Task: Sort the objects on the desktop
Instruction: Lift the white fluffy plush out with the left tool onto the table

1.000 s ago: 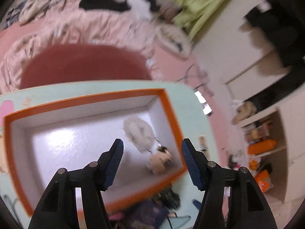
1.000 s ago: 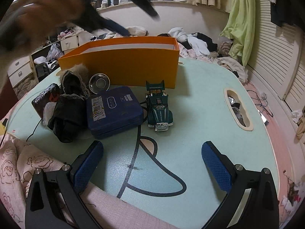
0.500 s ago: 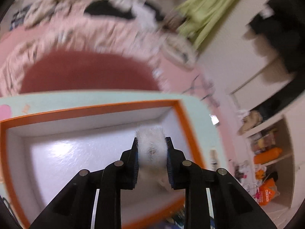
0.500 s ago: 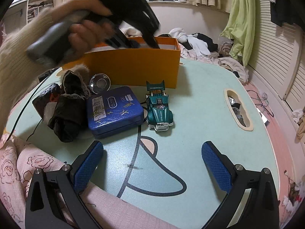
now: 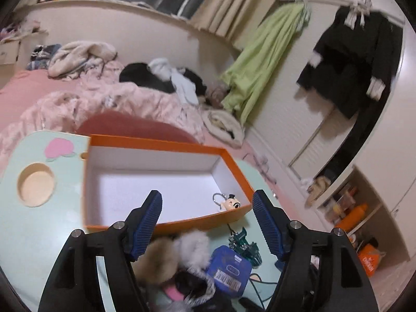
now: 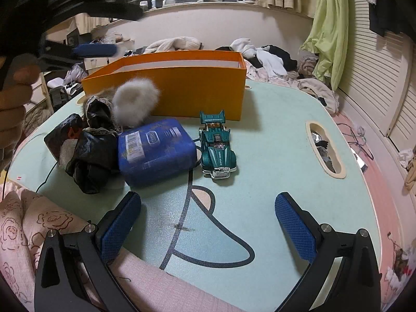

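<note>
One pale green worktop (image 6: pixel 273 119) carries a long orange cardboard box with white lining (image 6: pixel 182 91), a blue rectangular tin (image 6: pixel 156 150) and a green toy car (image 6: pixel 217 150), whose long axis runs away from the box and whose nose points toward the right gripper (image 6: pixel 208 223). One white fluffy pom-pom (image 6: pixel 135 101), pinched inside the box half a second ago, now lies just outside it beside the tin, so only a small cartoon keyring figure (image 5: pixel 231 204) remains boxed; the pom-pom was probably judged unfit for this box. Left gripper (image 5: pixel 206 223) and right gripper: fingers spread, empty.

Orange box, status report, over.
Both tools open, empty. Orange box holds one keychain figure. White pompom outside, beside blue tin.
</note>
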{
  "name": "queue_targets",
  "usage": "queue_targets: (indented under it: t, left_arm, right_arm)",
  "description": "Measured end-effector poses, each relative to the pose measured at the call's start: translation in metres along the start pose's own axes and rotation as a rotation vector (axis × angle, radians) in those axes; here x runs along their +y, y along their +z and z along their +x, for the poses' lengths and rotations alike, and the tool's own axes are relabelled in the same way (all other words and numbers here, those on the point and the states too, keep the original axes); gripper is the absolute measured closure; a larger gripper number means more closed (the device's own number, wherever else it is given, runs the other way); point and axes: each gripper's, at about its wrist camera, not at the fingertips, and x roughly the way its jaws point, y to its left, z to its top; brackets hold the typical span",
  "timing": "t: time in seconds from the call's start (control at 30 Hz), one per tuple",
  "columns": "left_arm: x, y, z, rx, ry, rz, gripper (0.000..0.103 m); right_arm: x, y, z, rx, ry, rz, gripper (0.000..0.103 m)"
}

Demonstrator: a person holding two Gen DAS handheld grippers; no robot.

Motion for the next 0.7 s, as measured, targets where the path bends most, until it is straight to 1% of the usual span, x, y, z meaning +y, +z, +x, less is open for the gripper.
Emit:
queue_targets:
  t: [0.03,0.1,0.17,0.2,0.23,0.27,0.33,0.37,0.43,0.47,0.5,0.53,0.6,0.7]
  left_arm:
    - [0.004,-0.003,-0.011,-0.016,-0.007,-0.004,0.032]
    - [0.011,-0.013,-0.03,-0.041,0.005,0.016,0.028]
    - [0.015,-0.029,-0.046,-0.053,0.052,0.067,0.022]
    - [0.016,-0.039,-0.052,-0.045,0.086,0.101,0.018]
    - [0.017,-0.053,-0.056,-0.02,0.13,0.144,0.016]
    - [0.019,-0.061,-0.057,0.001,0.154,0.169,0.015]
    - [0.023,-0.085,-0.053,0.071,0.208,0.231,0.011]
    - [0.024,-0.097,-0.048,0.101,0.239,0.26,0.01]
    - [0.025,-0.118,-0.028,0.175,0.332,0.35,0.009]
    - [0.026,-0.124,-0.018,0.208,0.355,0.369,0.008]
    - [0.027,-0.124,-0.015,0.206,0.33,0.351,0.003]
    - [0.026,-0.12,-0.011,0.222,0.344,0.351,0.0]
    - [0.027,-0.113,-0.008,0.237,0.34,0.351,0.0]
    - [0.028,-0.108,-0.007,0.223,0.342,0.347,0.0]
  right_arm:
    - [0.0,0.0,0.0,0.0,0.0,0.0,0.001]
    - [0.0,0.0,0.0,0.0,-0.001,0.0,0.001]
    - [0.0,0.0,-0.001,-0.001,-0.002,-0.001,0.001]
    - [0.0,0.0,-0.001,-0.001,-0.002,-0.001,0.001]
    - [0.0,0.0,-0.001,-0.001,-0.003,-0.001,0.001]
    - [-0.001,0.0,-0.001,-0.001,-0.003,-0.001,0.001]
    - [-0.001,0.0,-0.001,-0.001,-0.003,-0.001,0.001]
    - [-0.001,0.0,-0.002,-0.001,-0.003,-0.002,0.001]
    - [0.0,0.0,-0.002,-0.001,-0.004,-0.002,0.001]
    - [-0.001,0.0,-0.002,-0.001,-0.005,-0.002,0.001]
    - [0.0,0.0,-0.001,0.0,-0.005,-0.002,0.001]
    - [0.0,0.0,-0.002,-0.001,-0.008,-0.005,0.001]
    - [-0.001,0.0,-0.003,0.0,-0.008,-0.003,0.001]
    - [-0.001,0.001,-0.004,0.0,-0.011,-0.005,0.001]
